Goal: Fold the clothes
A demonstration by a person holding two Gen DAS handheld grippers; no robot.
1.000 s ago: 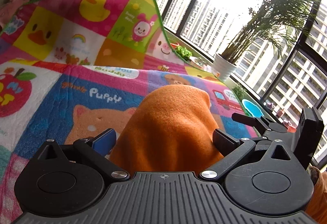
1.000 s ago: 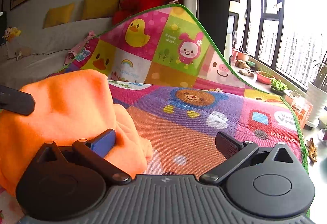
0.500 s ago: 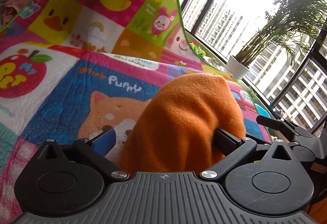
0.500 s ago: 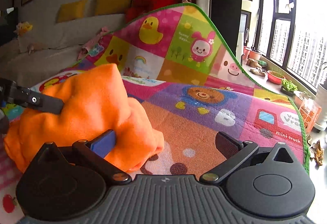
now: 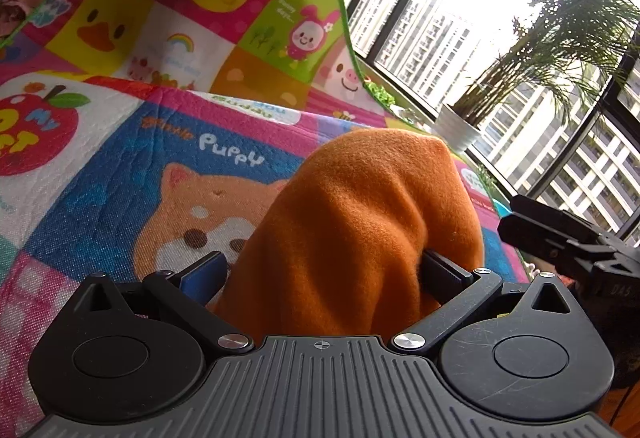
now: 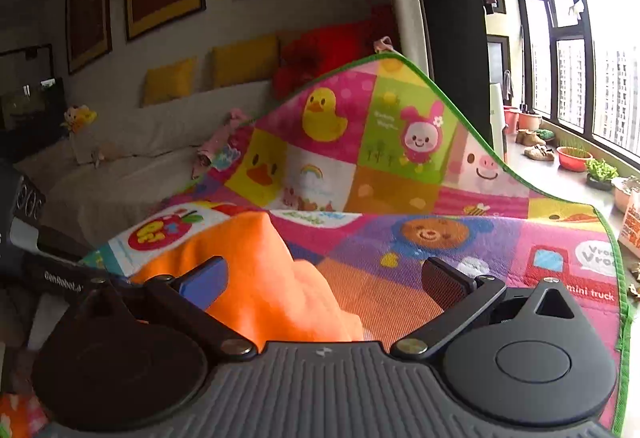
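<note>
Crowding left gripper [image 5: 324, 270]: orange garment [image 5: 360, 222]

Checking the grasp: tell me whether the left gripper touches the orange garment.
Touching. Left wrist view: orange garment bunches between the left gripper fingers, covering its right pad.

The orange fleece garment [image 5: 360, 234] is soft and fuzzy, bunched into a rounded hump that rises up between the two fingers of the left gripper [image 5: 326, 274] and touches the inner side of both. In the right wrist view the same garment [image 6: 264, 278] lies crumpled in loose folds with one pointed peak, just beside the blue finger [image 6: 204, 284] on the left side and well apart from the other finger.
</note>
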